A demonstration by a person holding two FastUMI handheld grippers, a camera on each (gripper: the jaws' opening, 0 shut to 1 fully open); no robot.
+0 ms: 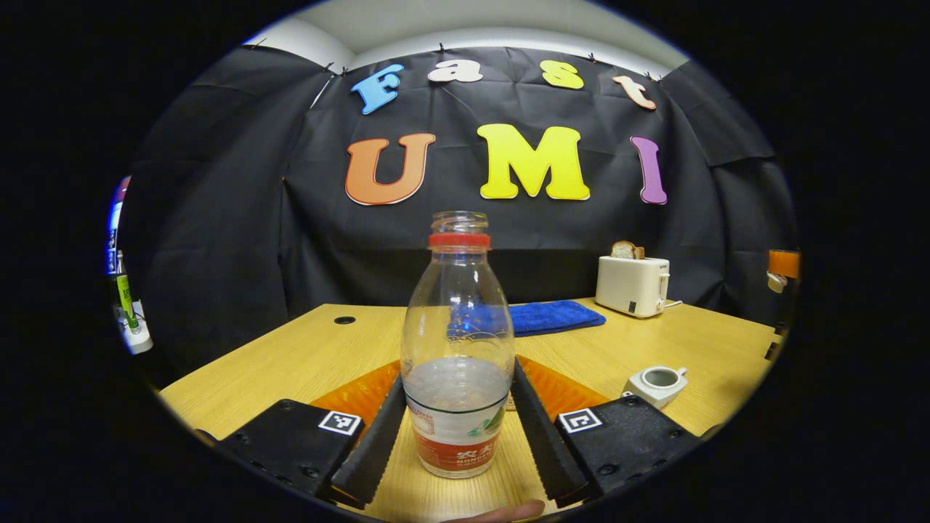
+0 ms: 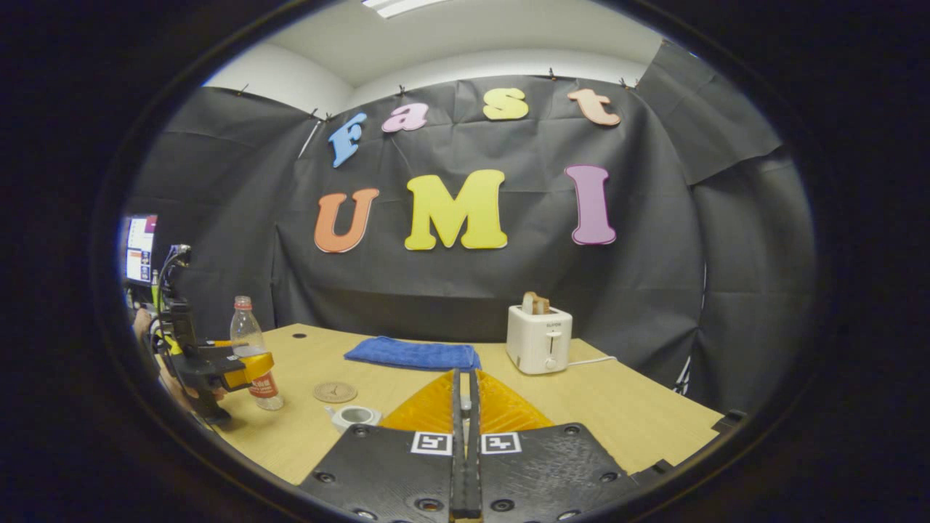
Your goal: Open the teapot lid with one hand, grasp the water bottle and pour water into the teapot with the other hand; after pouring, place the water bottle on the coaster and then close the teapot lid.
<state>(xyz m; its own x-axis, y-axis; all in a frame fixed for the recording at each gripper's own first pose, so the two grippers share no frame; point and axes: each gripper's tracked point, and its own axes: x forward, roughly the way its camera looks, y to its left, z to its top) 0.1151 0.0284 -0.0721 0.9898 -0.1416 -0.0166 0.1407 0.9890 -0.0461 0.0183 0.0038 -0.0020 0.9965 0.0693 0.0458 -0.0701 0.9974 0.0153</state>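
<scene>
left gripper view. my left gripper (image 1: 456, 407) has its two fingers (image 1: 378, 436) clenched on the water bottle (image 1: 458, 349), one pressing each side of the lower body at the label. the bottle stands upright on the wooden table (image 1: 290, 363), uncapped, with a red ring at the neck and water up to about the label's top edge. to the right and a little farther off sits the white teapot (image 1: 656, 383), its mouth open and no lid on it. beyond the bottle, a folded blue cloth (image 1: 554, 317) lies on the far part of the table; right of it, near the far edge, a white toaster (image 1: 632, 285) holds a slice of bread (image 1: 626, 250). nothing stands between the bottle and the teapot.

right gripper view. my right gripper (image 2: 465, 436) has its fingers drawn together; whether anything is pinched between them i cannot tell. at the far left, the left gripper (image 2: 251, 367) grips the water bottle (image 2: 251, 341), with a hand (image 2: 174, 385) behind it. just right of the bottle a round coaster (image 2: 335, 392) lies flat on the table (image 2: 617, 414), and nearer me the lidless teapot (image 2: 354, 416) sits beside my gripper's left finger. the blue cloth (image 2: 411, 354) and toaster (image 2: 539, 339) stand far back, well apart from the teapot.
</scene>
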